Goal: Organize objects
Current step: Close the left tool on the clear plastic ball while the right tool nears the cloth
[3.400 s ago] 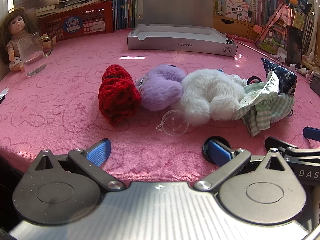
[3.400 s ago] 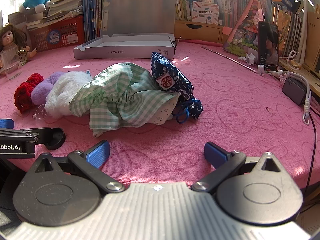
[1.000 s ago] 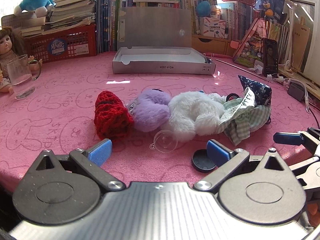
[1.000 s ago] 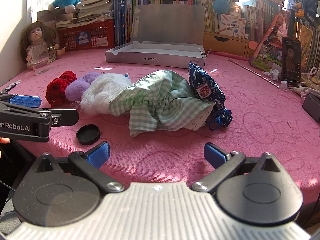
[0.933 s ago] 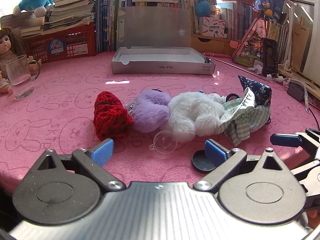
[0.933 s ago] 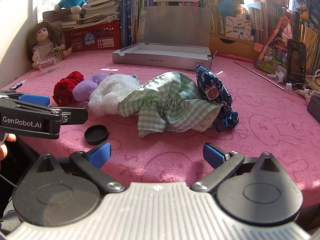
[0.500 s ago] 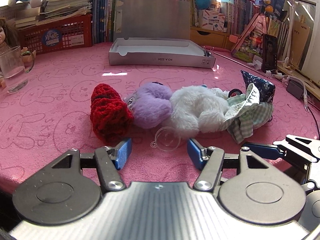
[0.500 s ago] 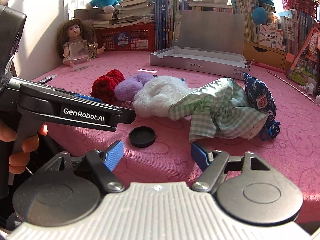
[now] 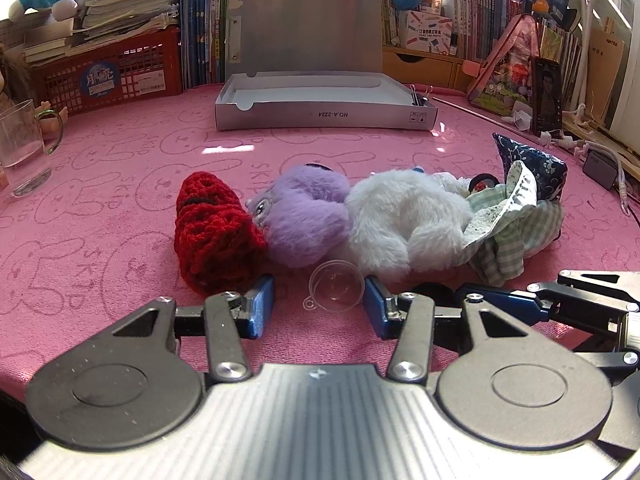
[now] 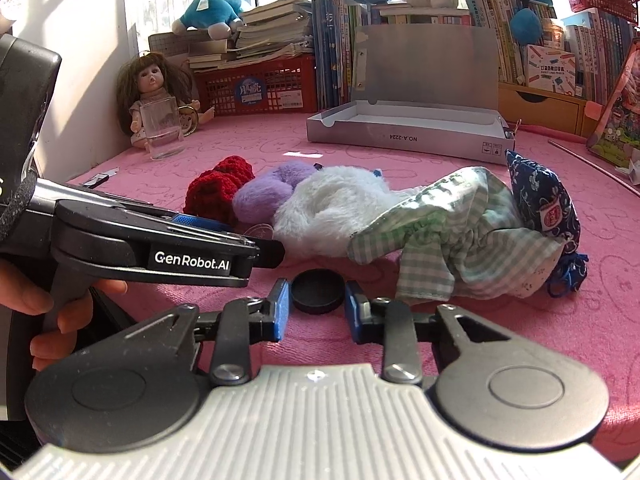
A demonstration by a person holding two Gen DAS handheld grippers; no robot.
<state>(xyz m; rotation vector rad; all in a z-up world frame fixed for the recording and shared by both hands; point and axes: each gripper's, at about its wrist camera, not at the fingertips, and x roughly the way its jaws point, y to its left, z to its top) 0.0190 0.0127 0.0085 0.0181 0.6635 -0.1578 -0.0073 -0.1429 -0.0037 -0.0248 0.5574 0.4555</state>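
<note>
On the pink cloth a small clear plastic cup (image 9: pixel 336 286) lies between the jaws of my left gripper (image 9: pixel 318 306). The jaws are closing: the right pad reaches its rim, while a gap still shows at the left pad. A flat black cap (image 10: pixel 318 291) sits between the closing jaws of my right gripper (image 10: pixel 317 310), both pads against its rim. Behind them lie, in a row, a red knitted piece (image 9: pixel 216 236), a purple plush (image 9: pixel 308 220), a white plush (image 9: pixel 400 220), a green checked cloth (image 9: pixel 512 240) and a navy pouch (image 9: pixel 536 168).
An open silver box (image 9: pixel 324 114) stands at the back centre. At the far left are a glass mug (image 9: pixel 22 152) and a doll (image 10: pixel 154 88). A red basket (image 10: pixel 256 88) and books line the back. A phone (image 9: pixel 546 100) and cables lie at the right. A hand (image 10: pixel 40 320) holds the left gripper.
Both pairs of jaws have closed in from wide open. The left now frames the clear cup. The right gripper turned left onto the black cap.
</note>
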